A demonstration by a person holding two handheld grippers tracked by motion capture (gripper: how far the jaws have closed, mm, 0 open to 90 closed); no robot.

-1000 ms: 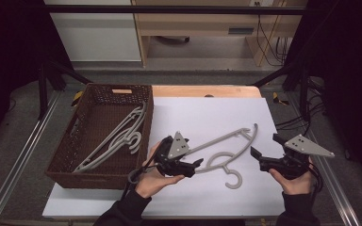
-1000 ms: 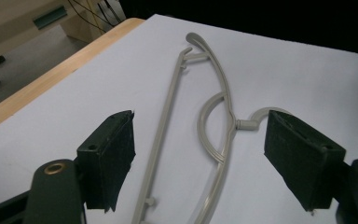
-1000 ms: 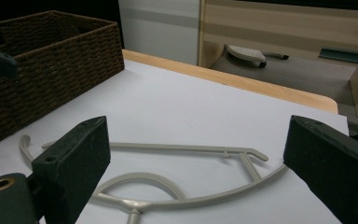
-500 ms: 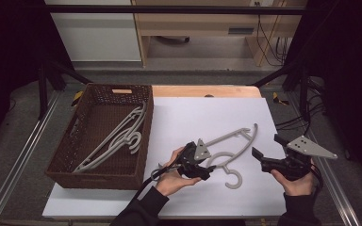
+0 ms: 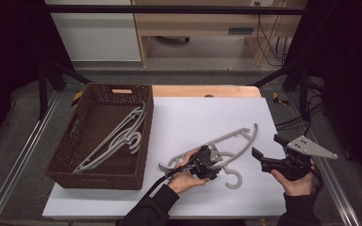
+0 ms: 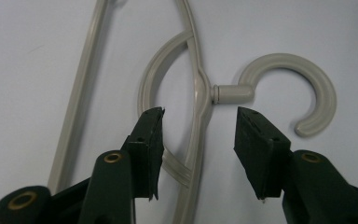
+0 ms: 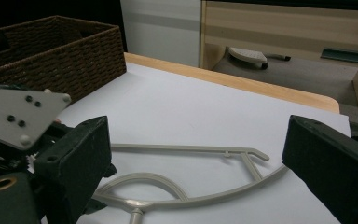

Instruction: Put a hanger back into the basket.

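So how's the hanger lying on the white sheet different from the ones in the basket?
The hanger on the sheet lies alone and flat on the white sheet, with the left gripper straddling its neck, jaws closing but not yet pressing. The hangers in the basket are stacked together inside the wicker basket, away from both grippers. All are the same pale grey plastic, with matching hooks.

Black hand-held gripper [image 5: 264, 160], grey triangular plate, black sleeves.

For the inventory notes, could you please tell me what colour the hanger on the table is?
The hanger is light grey plastic, clearest in the left gripper view.
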